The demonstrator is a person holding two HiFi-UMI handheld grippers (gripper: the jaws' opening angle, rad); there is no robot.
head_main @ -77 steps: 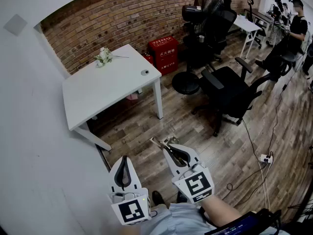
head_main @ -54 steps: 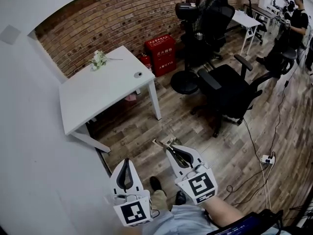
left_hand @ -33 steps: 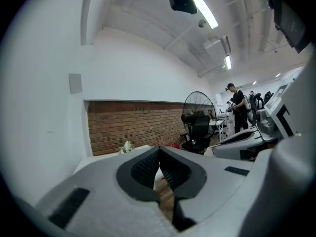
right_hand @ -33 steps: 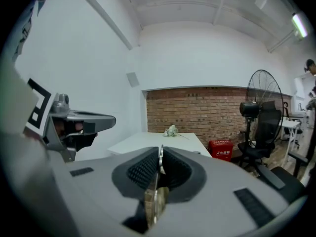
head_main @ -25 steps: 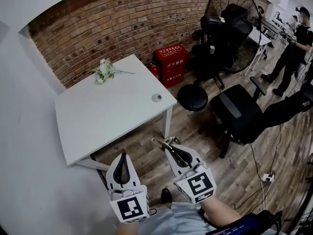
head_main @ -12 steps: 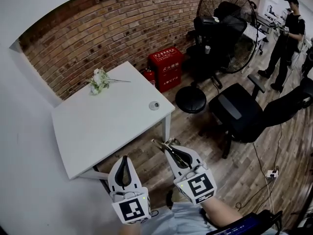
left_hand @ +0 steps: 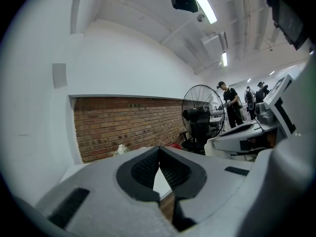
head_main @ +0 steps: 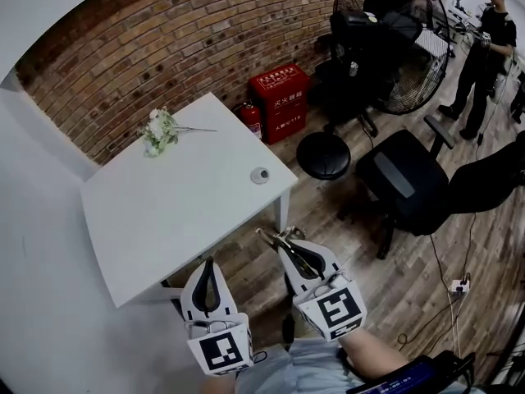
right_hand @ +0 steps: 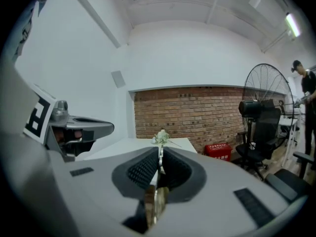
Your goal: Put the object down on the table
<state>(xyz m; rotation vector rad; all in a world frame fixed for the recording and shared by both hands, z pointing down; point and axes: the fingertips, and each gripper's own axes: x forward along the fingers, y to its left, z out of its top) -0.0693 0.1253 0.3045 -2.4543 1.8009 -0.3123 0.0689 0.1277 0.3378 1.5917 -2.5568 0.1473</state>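
Note:
In the head view my right gripper (head_main: 282,243) is shut on a thin brass-coloured metal piece (head_main: 273,236) that sticks out past its tips, above the wooden floor just off the white table's (head_main: 164,212) near corner. The right gripper view shows the metal piece (right_hand: 158,174) edge-on, clamped between the dark pads (right_hand: 143,169), with the table (right_hand: 128,144) beyond. My left gripper (head_main: 207,264) hangs beside the table's near edge, shut and empty. In the left gripper view the left gripper (left_hand: 159,165) has its pads meeting.
On the table lie a white flower sprig (head_main: 156,130) at the far edge and a small round object (head_main: 260,175) near the right edge. Red boxes (head_main: 279,93), a fire extinguisher (head_main: 250,117), a stool (head_main: 322,154), office chairs (head_main: 410,183) and a big fan (head_main: 394,31) stand right. A person (head_main: 486,31) stands far right.
The table has come nearer and now lies just ahead of both grippers. Both grippers keep their pose, and the right one still holds the metal piece.

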